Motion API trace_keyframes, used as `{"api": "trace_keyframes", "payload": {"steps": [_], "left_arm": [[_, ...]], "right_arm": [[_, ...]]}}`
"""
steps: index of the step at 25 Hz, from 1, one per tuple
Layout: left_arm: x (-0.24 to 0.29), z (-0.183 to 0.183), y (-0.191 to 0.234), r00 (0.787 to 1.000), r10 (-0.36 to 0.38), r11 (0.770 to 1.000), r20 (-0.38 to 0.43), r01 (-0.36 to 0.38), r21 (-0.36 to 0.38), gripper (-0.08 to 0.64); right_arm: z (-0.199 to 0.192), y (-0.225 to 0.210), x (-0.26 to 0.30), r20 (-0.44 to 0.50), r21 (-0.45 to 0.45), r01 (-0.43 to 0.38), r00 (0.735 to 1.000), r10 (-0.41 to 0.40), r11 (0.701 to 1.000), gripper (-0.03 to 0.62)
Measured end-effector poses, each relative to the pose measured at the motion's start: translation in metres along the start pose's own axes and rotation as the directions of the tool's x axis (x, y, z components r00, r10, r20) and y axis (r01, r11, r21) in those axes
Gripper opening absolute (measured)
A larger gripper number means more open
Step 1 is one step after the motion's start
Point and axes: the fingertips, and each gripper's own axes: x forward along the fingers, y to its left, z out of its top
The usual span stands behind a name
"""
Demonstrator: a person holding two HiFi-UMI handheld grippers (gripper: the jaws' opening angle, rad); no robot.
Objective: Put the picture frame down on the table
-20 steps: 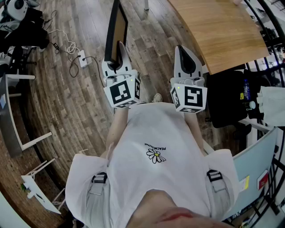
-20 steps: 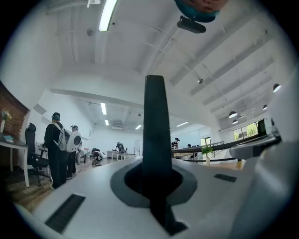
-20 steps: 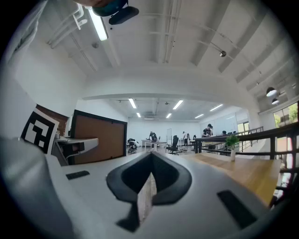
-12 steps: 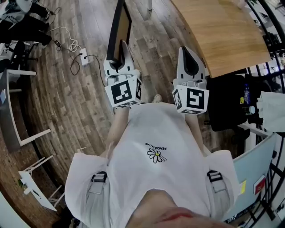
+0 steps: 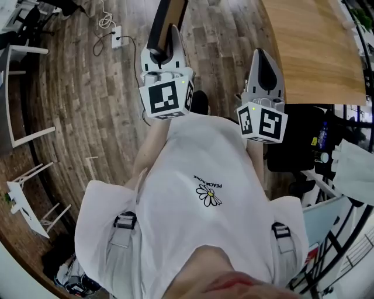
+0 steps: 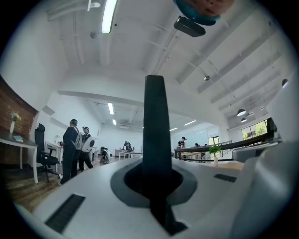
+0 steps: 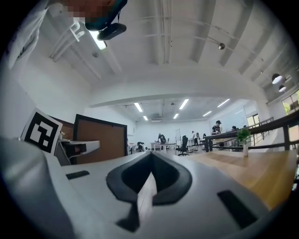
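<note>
The picture frame [image 5: 168, 16], dark-edged with a brown board, stands on edge above the wooden floor, and my left gripper [image 5: 173, 36] is shut on its rim. In the left gripper view its black edge [image 6: 154, 130] rises straight up between the closed jaws. My right gripper [image 5: 262, 57] is shut with nothing in it, level with the left one and near the wooden table [image 5: 318, 49] at upper right. In the right gripper view the frame [image 7: 96, 139] shows at left and the table top [image 7: 254, 170] at right.
On the floor far left lie a power strip [image 5: 117, 36] and cables. White furniture legs [image 5: 26, 93] stand at the left. A black chair [image 5: 298, 140] with a bottle [image 5: 320, 134] beside it sits under the table's near edge. People [image 6: 74, 148] stand far off.
Both grippers and the frame have moved forward and up the head view, closer to the table. The floor has slid back beneath them. Both grips look unchanged.
</note>
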Motion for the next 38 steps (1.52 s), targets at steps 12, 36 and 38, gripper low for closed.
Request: {"api": "trace_keyframes", "payload": {"steps": [12,36,38], "left_arm": [[0.018,-0.048,0.025,0.993,0.08,0.993,-0.086,-0.086,-0.077,0.025],[0.382,-0.052,0.085,0.997,-0.056,0.992,0.056,0.062,-0.106,0.025],[0.42,-0.05,0.093,0.995,-0.068,0.992,0.073,0.075,-0.097,0.025]], "right_arm": [[-0.042,0.023,0.041,-0.145,-0.097,-0.136,0.982,0.121,0.986,0.009],[-0.048,-0.081,0.358,-0.157,-0.187,0.031,0.986,-0.061,0.982,0.009],[-0.05,-0.09,0.389,-0.16,-0.213,0.047,0.984,-0.083,0.976,0.009]]}}
